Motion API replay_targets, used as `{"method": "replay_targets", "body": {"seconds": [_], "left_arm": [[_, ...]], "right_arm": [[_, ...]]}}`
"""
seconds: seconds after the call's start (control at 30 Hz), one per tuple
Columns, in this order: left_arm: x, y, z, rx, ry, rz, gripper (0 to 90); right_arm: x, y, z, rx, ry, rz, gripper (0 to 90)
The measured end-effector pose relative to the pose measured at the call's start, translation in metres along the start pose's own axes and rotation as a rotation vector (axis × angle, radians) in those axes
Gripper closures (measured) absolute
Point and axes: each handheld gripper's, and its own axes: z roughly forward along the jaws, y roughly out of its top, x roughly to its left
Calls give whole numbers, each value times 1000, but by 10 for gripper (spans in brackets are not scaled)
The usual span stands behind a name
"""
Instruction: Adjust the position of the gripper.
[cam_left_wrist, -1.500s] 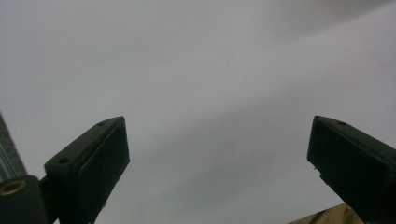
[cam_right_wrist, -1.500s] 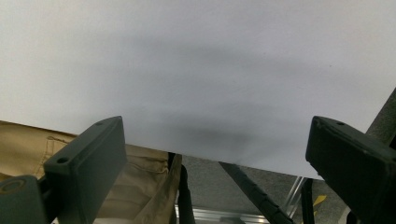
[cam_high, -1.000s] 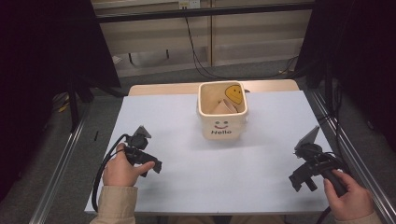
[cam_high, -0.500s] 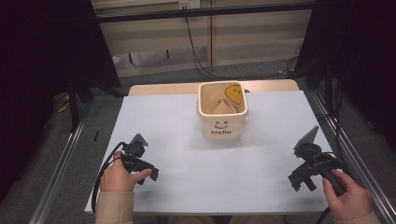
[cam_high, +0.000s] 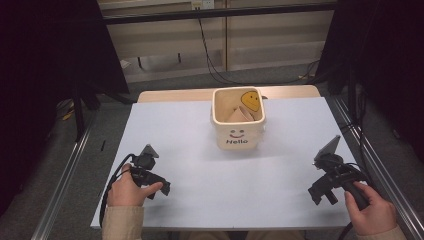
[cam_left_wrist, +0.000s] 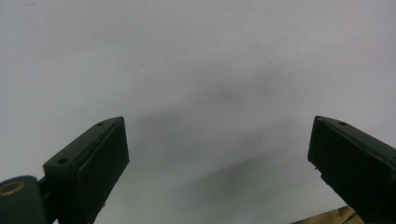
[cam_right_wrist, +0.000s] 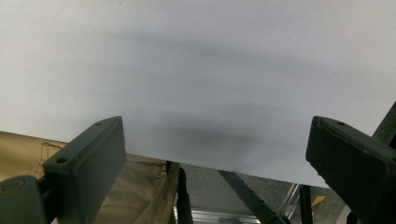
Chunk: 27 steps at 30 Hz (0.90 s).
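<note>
- Left hand (cam_high: 129, 187) at near left edge of table, wrapped round handle of left gripper (cam_high: 165, 188); beige sleeve (cam_high: 125, 222) entering from bottom of high view
- Left gripper low over white table top (cam_high: 190, 150), pointing inward toward table middle; grey three-cornered plate (cam_high: 148, 150) on its upper side, black cable (cam_high: 107, 195) looping off table's left edge
- In left gripper view, jaws spread wide, released, nothing between them; bare white surface beyond, soft shadow across it
- Right hand (cam_high: 372, 210) at near right corner, gripping handle of right gripper (cam_high: 320, 195); grey plate (cam_high: 328, 146) tilted up on its far side
- In right gripper view, jaws likewise wide apart, released, nothing held; near edge of white top crossing below them, beige fabric (cam_right_wrist: 140, 186) and dark frame bars (cam_right_wrist: 247, 196) under that edge
- Both grippers well apart from each other, one on either side of near half of table
- Cream square bucket (cam_high: 238, 125) upright at far middle of table, well apart from both grippers; red smile and word "Hello" on near wall
- Inside bucket: yellow smiley-face disc (cam_high: 251, 100) leaning at far right corner, tan cone-like piece (cam_high: 236, 114) lower down; cannot tell what either is
- Strip of bare wooden table edge (cam_high: 175, 95) behind white top
- Past table: grey floor, pale wall panels, dark cables (cam_high: 212, 55) hanging down, black curtains at either side
</note>
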Motion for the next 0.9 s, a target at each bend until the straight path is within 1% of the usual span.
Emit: {"method": "replay_targets", "body": {"seconds": [0.07,0.1,0.13,0.17,0.2,0.23,0.3,0.4,0.5,0.63,0.7,0.9], "left_arm": [[0,0,0,0,-5,1,51],[0,0,0,0,-11,-6,51],[0,0,1,-1,-15,-7,51],[1,0,0,1,-5,2,50],[0,0,1,1,-14,-7,51],[0,0,1,1,-14,-7,51],[0,0,1,-2,-12,-3,51],[0,0,1,0,-9,4,51],[-1,0,1,1,-18,-8,51],[0,0,1,7,-15,-2,51],[-1,0,2,0,-18,-17,51],[0,-1,1,-2,-20,-13,51]], "right_arm": [[0,0,0,0,0,1,52],[0,0,0,-2,-1,-5,51],[0,0,0,-1,5,0,51],[0,0,0,-1,5,-1,51],[0,0,0,-2,-1,-1,51],[0,0,0,-2,-1,-1,51],[1,0,0,-2,5,2,51],[1,0,0,-4,-4,1,51],[1,0,0,-4,-3,0,51],[1,0,0,-4,5,0,51],[1,0,0,-3,2,-2,51],[1,0,0,-3,-2,-1,51]]}}
